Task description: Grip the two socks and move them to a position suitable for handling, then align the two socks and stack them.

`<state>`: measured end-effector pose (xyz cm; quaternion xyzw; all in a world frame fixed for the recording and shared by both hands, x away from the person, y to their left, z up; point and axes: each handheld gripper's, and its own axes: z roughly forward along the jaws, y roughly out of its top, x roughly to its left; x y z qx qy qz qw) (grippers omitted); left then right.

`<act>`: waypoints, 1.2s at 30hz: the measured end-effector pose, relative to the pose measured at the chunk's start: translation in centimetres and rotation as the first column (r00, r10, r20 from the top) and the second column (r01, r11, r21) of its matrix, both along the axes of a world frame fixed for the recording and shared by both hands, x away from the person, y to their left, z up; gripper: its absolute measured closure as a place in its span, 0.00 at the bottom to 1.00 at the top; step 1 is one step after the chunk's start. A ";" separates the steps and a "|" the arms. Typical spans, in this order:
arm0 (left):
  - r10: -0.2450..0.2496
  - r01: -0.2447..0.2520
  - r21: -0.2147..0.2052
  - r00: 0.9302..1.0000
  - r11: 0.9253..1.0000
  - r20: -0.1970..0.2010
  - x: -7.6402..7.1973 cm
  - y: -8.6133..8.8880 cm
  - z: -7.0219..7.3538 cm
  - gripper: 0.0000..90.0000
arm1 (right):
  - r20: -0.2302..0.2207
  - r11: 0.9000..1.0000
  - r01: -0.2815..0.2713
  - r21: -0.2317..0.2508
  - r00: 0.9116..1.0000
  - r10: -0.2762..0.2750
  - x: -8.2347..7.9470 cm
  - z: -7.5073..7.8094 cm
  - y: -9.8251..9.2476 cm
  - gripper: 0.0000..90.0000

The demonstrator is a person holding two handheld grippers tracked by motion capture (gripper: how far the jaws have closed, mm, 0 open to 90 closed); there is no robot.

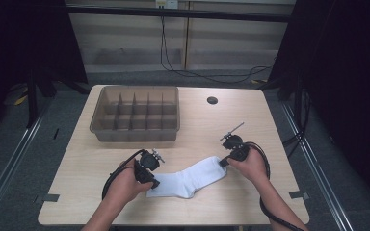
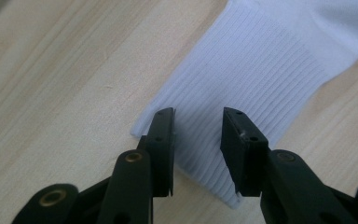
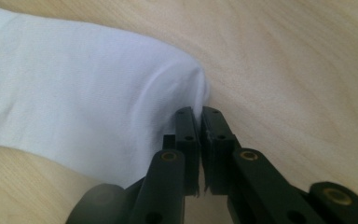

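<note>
The white sock (image 1: 188,180), judged soft and limp, was pinched at its toe by the right gripper (image 3: 200,116); the left gripper (image 2: 198,123) was spread over the ribbed cuff.

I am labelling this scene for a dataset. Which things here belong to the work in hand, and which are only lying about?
In the work:
- white sock, flat on the table
- left claw, open over the ribbed cuff
- right claw, shut at the toe end

Lying about:
- divided bin, apart from the sock
- dark round hole in the tabletop
</note>
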<state>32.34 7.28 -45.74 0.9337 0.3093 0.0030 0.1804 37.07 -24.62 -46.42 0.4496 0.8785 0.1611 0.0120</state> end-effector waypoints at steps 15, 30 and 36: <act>0.005 -0.005 -0.034 1.000 0.999 -0.014 0.3 0.5 0.9 0.95 | 0.015 0.999 0.010 -0.043 1.000 -0.009 0.1 0.3 -0.5 0.98; -0.074 0.074 -0.025 0.997 0.997 -0.002 0.0 -0.8 0.0 1.00 | 0.025 0.999 0.016 -0.050 1.000 -0.015 0.2 1.8 -0.8 0.98; -0.083 0.083 -0.016 0.997 0.996 0.002 -0.2 -1.4 -0.4 1.00 | 0.027 0.999 0.004 -0.051 1.000 -0.003 0.3 2.5 -0.7 0.98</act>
